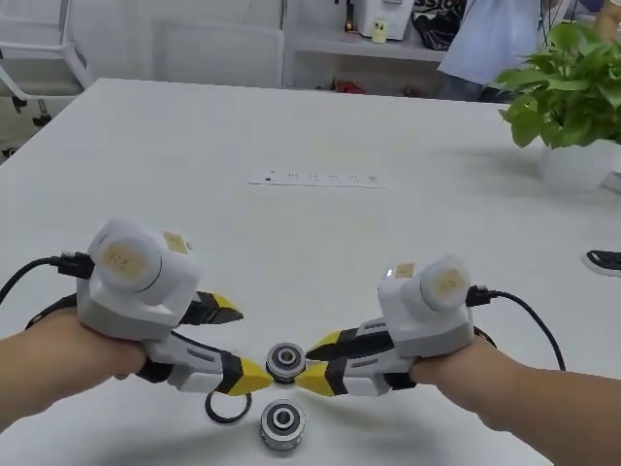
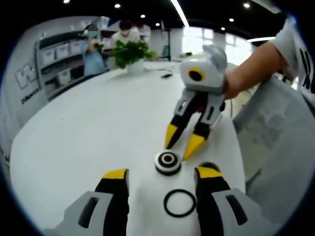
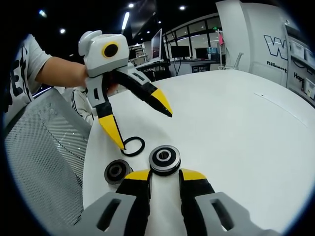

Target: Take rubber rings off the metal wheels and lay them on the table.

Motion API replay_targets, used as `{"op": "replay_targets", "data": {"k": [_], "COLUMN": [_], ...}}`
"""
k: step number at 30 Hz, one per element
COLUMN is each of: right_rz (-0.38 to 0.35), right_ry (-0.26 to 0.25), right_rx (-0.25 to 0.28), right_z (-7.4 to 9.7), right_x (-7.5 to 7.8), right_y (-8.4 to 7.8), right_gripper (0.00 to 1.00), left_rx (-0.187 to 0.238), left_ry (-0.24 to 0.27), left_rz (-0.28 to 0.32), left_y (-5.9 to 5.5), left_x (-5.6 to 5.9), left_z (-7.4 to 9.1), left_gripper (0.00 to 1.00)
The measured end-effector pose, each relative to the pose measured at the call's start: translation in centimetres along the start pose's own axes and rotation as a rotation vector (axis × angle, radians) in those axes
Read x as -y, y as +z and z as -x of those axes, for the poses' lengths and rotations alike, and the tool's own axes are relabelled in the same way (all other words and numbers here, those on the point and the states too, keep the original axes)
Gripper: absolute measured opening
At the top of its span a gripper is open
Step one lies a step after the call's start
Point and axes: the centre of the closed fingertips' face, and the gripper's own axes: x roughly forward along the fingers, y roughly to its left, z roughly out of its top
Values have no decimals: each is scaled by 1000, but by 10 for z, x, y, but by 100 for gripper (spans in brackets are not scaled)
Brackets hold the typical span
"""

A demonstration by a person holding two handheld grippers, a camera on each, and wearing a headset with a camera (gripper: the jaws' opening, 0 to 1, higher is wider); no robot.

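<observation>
Head view: yellow-tipped right gripper [image 1: 305,365] (jaws narrow) touches the black-ringed round metal wheel [image 1: 284,359], probably steadying it; left gripper [image 1: 252,348] gapes wide beside it.

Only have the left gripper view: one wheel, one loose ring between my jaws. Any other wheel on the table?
Observer: Yes. A second wheel lies near the table edge on the person's side, beside the loose ring.
Operator: Rubber still on it?
Observer: Its rim looks like bare metal in the head view; the first wheel, at the tips of the right gripper, looks darker-rimmed.
Operator: Anything farther out?
Observer: A white power strip, flat on the table, well beyond the wheels.
</observation>
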Motion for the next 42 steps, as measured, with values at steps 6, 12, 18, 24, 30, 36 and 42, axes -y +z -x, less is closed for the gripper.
{"op": "replay_targets", "data": {"k": [6,12,18,24,30,36,42], "right_rz": [4,6,8,7,4,0,-2], "right_ry": [1,2,-1,0,0,-2,-3], "right_rx": [0,-3,-8,-11,-9,-6,-4], "right_z": [-1,-2,-2,-2,-2,-1,-2], "right_x": [0,-1,1,1,1,1,1], "right_y": [0,-1,-3,-4,-4,-4,-4], "right_gripper": [17,16,15,14,14,14,14], "left_rx": [-7,-8,-8,-11,-14,-21,-21], "left_ry": [-16,-25,-33,-41,-48,-52,-48], "left_rz": [-4,-7,-1,7,10,6,-3], "left_y": [0,1,2,2,3,3,4], "left_x": [4,6,9,12,14,15,15], "left_z": [-5,-8,-12,-17,-22,-25,-28], "left_gripper": [51,48,43,39,35,31,28]}}
